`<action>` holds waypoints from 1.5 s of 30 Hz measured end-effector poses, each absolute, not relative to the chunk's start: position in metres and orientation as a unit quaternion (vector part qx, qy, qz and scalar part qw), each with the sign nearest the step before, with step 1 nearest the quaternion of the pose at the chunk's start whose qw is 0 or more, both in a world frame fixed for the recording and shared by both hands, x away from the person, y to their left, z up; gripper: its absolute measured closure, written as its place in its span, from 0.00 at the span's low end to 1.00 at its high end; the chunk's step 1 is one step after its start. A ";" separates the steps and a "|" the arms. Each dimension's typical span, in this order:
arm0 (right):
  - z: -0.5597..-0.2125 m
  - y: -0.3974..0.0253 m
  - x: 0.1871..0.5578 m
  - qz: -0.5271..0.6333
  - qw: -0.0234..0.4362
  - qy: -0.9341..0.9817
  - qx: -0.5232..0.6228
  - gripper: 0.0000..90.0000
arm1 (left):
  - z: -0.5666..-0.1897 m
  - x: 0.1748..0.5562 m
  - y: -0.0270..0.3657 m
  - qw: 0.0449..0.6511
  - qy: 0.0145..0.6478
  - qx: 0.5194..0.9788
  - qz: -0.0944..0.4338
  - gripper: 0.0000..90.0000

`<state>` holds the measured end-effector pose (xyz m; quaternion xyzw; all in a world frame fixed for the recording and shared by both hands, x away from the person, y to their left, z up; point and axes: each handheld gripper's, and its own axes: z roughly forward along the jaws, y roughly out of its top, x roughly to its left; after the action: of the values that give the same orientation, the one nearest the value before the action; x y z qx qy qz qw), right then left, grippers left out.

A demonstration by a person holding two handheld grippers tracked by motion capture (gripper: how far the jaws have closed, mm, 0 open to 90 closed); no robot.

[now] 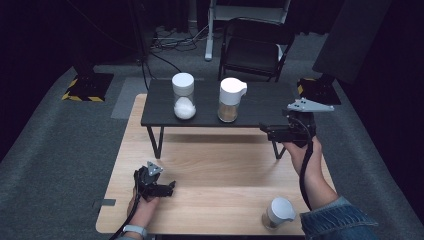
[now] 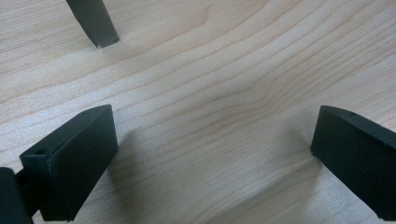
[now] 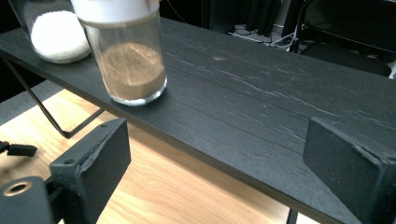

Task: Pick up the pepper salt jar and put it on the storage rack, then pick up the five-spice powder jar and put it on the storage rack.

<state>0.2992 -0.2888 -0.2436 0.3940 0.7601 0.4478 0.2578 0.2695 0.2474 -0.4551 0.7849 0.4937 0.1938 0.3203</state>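
Brown-powder jar (image 1: 229,100) on black shelf (image 1: 260,102)

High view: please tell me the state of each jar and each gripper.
Jar of white grains: upright, lidded, on shelf.
Jar of brown powder: upright, lidded, on shelf.
Third jar: upright, lidded, on table.
Left gripper: open, empty.
Right gripper: open, empty.

No text, label, brand or number is readable — nothing legible anywhere.
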 end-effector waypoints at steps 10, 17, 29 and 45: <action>-0.251 -0.300 0.288 0.444 0.263 0.761 0.394 0.08 | -0.455 0.271 0.246 0.319 0.496 0.784 0.194 0.00; -0.259 -0.311 0.277 0.442 0.262 0.760 0.398 0.08 | -0.455 0.271 0.246 0.320 0.495 0.784 0.194 0.00; -0.277 -0.328 0.254 0.445 0.257 0.756 0.406 0.08 | -0.455 0.270 0.246 0.319 0.498 0.783 0.195 0.00; -0.301 -0.336 0.229 0.440 0.248 0.761 0.407 0.08 | -0.455 0.270 0.244 0.319 0.500 0.781 0.197 0.00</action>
<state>0.2291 -0.3355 -0.3010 0.4066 0.7612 0.4403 0.2477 0.2695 0.2445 -0.4552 0.7809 0.4998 0.1968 0.3188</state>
